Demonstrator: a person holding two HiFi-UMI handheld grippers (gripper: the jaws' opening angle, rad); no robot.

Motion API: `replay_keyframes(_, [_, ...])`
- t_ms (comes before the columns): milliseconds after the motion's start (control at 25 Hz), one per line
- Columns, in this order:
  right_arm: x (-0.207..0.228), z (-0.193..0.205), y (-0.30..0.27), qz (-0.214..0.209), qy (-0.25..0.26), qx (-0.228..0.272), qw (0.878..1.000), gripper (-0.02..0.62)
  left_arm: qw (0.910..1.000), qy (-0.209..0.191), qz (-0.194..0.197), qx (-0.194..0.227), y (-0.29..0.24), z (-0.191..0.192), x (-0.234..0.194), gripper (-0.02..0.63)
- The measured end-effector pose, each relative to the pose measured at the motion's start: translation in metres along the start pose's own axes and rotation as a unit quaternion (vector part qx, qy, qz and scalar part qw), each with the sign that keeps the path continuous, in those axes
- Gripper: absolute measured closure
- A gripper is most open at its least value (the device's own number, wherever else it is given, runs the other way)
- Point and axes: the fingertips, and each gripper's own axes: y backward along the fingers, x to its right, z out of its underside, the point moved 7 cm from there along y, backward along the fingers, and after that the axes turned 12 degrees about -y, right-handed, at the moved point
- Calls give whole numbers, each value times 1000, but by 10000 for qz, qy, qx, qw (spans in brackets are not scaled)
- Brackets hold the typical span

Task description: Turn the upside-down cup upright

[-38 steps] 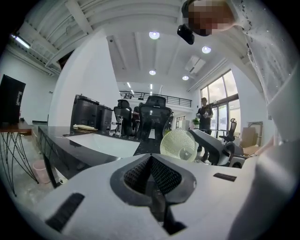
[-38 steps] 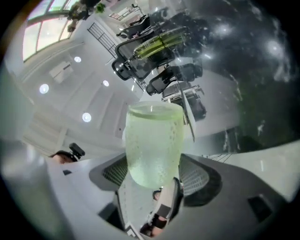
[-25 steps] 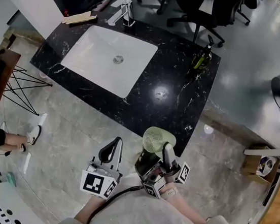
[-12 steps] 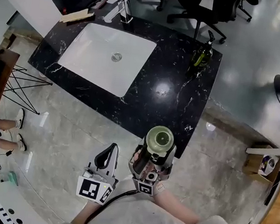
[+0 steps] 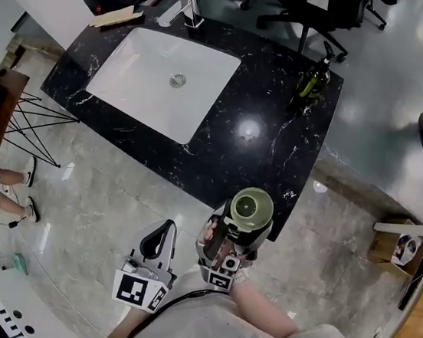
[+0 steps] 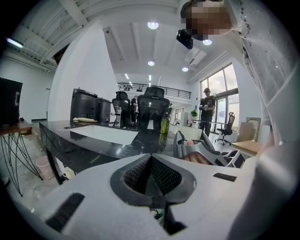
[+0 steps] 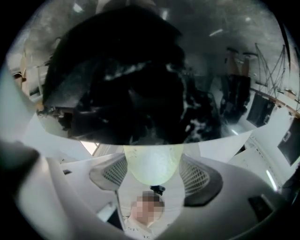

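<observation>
Head view: my right claw [image 5: 236,229] is clamped on the light green cup [image 5: 251,208]. The cup sits mouth-up, just off the near edge of the black marble counter [image 5: 264,125], and you can see a darker ring inside it.

Left gripper view: my left claw [image 6: 151,176] is pinched together with nothing in it, below counter level. The head view can't show that.

Right gripper view: only the cup's pale, see-through wall [image 7: 152,164] shows, squeezed between the mesh pads [image 7: 194,174], with the counter dark above it.
</observation>
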Motion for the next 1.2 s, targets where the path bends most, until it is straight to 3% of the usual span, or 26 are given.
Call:
replay_keyframes(280, [-2,-15,10,177,148,718,9972,250,10000,56,-16,12,0,2,2,598])
replay_keyframes(520, [-4,-13,9,397,327,596,9969,244,9999,94,-49,19,2,1,4,598])
replay_keyframes(640, [-6,-13,12,448,334,573,9968,190,9999,86,-45,34,4,0,6,598])
replay_keyframes(760, [-9,-10,17,531,373,464,9968,184,9999,79,-59,34,6,0,8,598])
replay_keyframes(880, [-12,2,19,934,655,114,9934,184,9999,69,-76,52,8,0,11,598])
replay_keyframes(1040, [-11,21,19,1762,1142,-364,9770,186,9999,45,-57,124,5,-2,15,598])
replay_keyframes(1200, [-13,27,25,2255,1372,-234,9642,187,9995,27,66,310,-4,-11,20,598])
